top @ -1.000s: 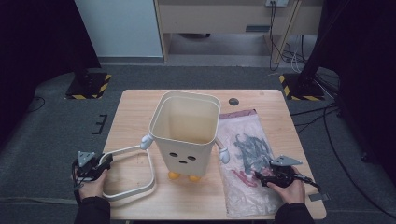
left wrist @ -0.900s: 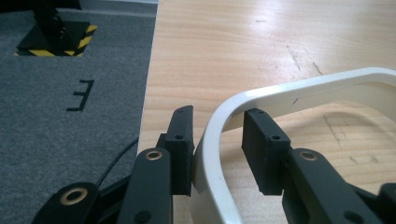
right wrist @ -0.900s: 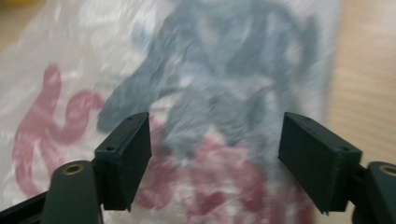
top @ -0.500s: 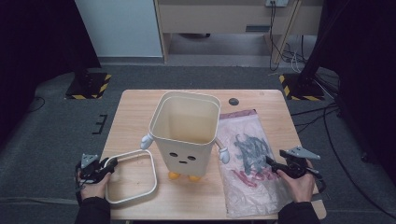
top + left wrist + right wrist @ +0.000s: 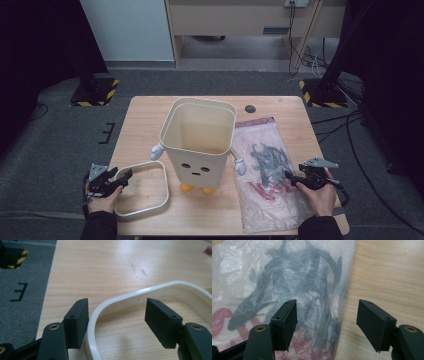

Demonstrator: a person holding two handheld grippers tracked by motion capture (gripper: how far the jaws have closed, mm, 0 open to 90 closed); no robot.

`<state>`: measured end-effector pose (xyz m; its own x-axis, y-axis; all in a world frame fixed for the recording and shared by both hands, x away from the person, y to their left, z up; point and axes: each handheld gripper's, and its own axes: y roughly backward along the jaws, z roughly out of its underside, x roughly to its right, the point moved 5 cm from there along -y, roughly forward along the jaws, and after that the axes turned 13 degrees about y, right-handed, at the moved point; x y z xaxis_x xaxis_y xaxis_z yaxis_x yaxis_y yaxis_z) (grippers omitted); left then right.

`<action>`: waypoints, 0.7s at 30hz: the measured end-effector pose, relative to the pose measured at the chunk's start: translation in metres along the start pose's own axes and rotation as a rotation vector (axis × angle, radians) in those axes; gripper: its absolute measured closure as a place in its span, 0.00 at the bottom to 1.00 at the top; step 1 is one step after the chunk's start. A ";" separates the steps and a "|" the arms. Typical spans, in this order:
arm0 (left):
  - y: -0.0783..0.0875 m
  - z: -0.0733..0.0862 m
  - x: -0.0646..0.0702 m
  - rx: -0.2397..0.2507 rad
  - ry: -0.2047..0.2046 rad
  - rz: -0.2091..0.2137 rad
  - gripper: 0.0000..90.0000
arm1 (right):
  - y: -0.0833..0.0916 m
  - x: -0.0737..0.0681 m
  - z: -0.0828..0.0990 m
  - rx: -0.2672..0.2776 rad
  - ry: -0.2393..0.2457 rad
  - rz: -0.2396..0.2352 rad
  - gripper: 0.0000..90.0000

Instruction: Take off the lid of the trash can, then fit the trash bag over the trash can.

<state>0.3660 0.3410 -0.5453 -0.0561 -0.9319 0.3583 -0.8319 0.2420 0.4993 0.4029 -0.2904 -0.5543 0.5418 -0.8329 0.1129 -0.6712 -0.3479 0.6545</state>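
A white rounded-square ring (image 5: 141,165) lies flat on the wooden table (image 5: 145,120) at the front left. My left gripper (image 5: 125,175) sits at its left corner. Seen from the left gripper view, the ring's corner (image 5: 160,287) runs between the jaws of that gripper (image 5: 117,315); they have just been opening and stand apart, not pressing. A cream bin (image 5: 200,160) with a face, small arms and orange feet stands mid-table. To its right lies a clear plastic bag (image 5: 265,200) with grey and red print. My right gripper (image 5: 290,175) (image 5: 327,312) straddles the bag's right edge (image 5: 287,272); its jaws have just been closing and do not touch it.
A small black round spot (image 5: 250,108) marks the table's far side. Bare wood (image 5: 387,270) runs right of the bag up to the table edge. Grey carpet surrounds the table, with black-and-yellow stand feet (image 5: 95,92) and cables behind.
The left jaws have opened off the ring, which now rests flat. The right gripper has moved to the right, from over the bag's print to its right edge.
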 end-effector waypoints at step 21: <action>0.007 -0.006 0.004 0.033 0.000 0.004 0.38 | -0.004 -0.020 0.006 -0.040 0.072 -0.012 0.84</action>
<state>0.3635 0.3409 -0.5360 -0.0598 -0.9310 0.3601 -0.8496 0.2368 0.4712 0.3919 -0.2746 -0.5637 0.5857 -0.7951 0.1575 -0.6444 -0.3389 0.6855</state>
